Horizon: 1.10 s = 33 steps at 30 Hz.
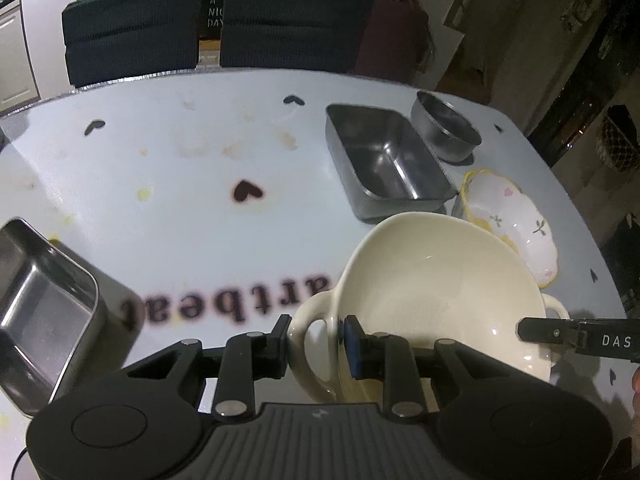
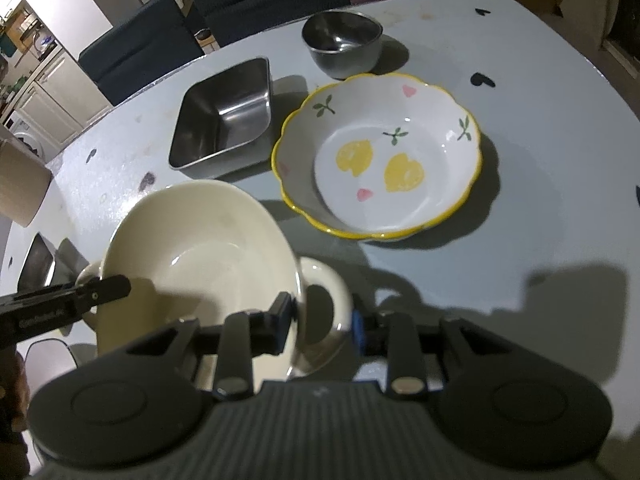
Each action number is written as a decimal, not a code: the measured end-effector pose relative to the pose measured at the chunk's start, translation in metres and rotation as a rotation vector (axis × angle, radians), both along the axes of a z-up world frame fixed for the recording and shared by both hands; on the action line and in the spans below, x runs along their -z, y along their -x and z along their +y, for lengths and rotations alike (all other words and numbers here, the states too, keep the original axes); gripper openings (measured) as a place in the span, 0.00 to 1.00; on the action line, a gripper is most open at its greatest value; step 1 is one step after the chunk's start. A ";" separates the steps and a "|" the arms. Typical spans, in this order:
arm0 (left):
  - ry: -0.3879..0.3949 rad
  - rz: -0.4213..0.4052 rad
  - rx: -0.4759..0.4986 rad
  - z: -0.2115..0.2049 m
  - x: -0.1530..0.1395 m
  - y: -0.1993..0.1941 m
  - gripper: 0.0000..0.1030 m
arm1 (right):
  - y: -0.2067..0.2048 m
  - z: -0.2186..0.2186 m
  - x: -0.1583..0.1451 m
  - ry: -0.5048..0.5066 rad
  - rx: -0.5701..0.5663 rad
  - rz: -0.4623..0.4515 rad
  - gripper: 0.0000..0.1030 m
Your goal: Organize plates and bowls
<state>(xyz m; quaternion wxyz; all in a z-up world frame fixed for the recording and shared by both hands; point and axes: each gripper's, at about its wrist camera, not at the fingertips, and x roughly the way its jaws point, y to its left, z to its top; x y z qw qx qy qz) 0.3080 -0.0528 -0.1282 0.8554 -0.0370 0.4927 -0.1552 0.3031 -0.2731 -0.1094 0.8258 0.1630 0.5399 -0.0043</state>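
Both grippers (image 1: 314,340) (image 2: 320,322) on cream bowl (image 1: 432,280)

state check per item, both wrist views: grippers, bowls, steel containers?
left gripper: fingers straddle the cream bowl's handle, contact unclear
right gripper: fingers straddle the opposite handle, contact unclear
cream bowl: upright, empty
scalloped floral bowl: upright, empty, on the table
steel rectangular tray: upright, empty
round steel bowl: upright, empty
second steel tray: upright, empty, partly out of frame
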 end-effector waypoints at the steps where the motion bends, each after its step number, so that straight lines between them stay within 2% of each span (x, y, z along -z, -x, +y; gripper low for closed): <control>1: 0.004 -0.007 -0.002 0.001 -0.004 0.002 0.28 | 0.001 -0.001 -0.003 -0.002 0.002 -0.006 0.34; 13: 0.062 -0.110 -0.060 0.029 -0.062 0.037 0.27 | 0.032 0.008 -0.063 -0.042 -0.003 -0.130 0.32; 20: 0.056 -0.143 -0.106 0.057 -0.086 0.067 0.27 | 0.052 0.030 -0.089 -0.066 -0.014 -0.179 0.31; 33: 0.061 -0.164 -0.222 0.125 -0.095 0.118 0.27 | 0.074 0.091 -0.103 -0.108 -0.103 -0.212 0.30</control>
